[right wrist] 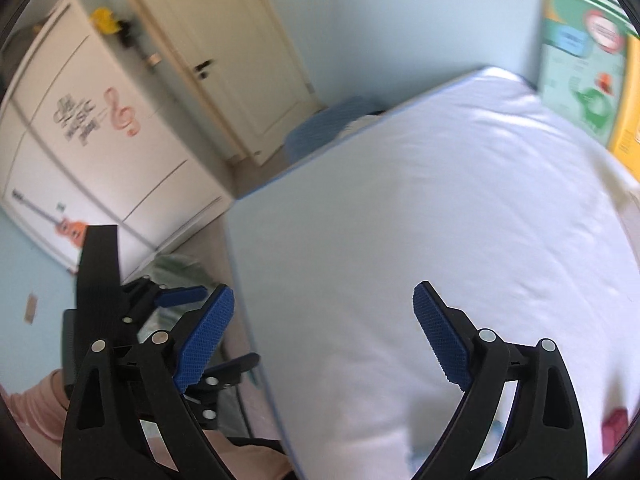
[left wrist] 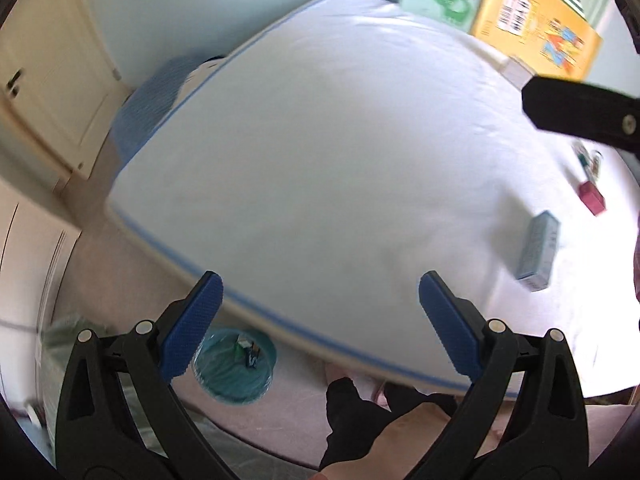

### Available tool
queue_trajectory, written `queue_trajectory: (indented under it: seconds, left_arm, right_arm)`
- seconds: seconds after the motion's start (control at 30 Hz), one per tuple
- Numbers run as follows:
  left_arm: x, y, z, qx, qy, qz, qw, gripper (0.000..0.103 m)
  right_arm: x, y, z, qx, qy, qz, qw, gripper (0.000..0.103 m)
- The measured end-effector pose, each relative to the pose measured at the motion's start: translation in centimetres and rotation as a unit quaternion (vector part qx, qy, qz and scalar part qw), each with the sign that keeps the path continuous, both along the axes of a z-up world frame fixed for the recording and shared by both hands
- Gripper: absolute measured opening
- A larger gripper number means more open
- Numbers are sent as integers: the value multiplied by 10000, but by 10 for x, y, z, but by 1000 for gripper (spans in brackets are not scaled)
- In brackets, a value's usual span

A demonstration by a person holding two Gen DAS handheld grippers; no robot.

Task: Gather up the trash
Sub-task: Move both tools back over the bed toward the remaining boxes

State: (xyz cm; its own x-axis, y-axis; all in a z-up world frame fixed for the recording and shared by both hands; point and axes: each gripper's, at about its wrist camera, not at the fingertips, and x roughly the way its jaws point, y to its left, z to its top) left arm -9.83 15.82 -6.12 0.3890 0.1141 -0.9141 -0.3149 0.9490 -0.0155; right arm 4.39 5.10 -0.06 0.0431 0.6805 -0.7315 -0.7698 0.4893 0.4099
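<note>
My left gripper (left wrist: 320, 320) is open with nothing between its blue pads, held over the near edge of a white bed (left wrist: 320, 140). Below it on the floor stands a round bin with a teal liner (left wrist: 224, 384) and a few small scraps inside. A pale blue box (left wrist: 538, 252), a red box (left wrist: 592, 198) and small bits (left wrist: 588, 160) lie on the bed at the right. My right gripper (right wrist: 322, 332) is open and empty above the bed's corner. The red box (right wrist: 616, 428) shows at the right wrist view's lower right edge.
Large colourful cartons (left wrist: 532, 20) lean on the wall behind the bed. A cream door (right wrist: 224, 60) and a white wardrobe with stickers (right wrist: 92, 128) stand left of the bed. The left gripper's fingers (right wrist: 182, 295) show beside my right one. The person's leg (left wrist: 400, 432) is below.
</note>
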Motion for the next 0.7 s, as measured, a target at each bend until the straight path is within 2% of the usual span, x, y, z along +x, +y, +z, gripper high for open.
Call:
queue_trajectory:
  seconds: [0.1,0.37,0.7]
  left_arm:
    - [22,-26,6,-77,-59,-368,9993,96]
    - [59,-90,9,-83,-1,-1102,9939,96]
    - [83,-155,-4,-108,221,-1675,9856,96]
  right_arm:
    - [11,-29,-5,-132,73,-168,9997,91]
    - [40,-134,-22,-536,-122,-1001,9935,91]
    - [54,-225,-45,-1231,-391,-1342,9825,91]
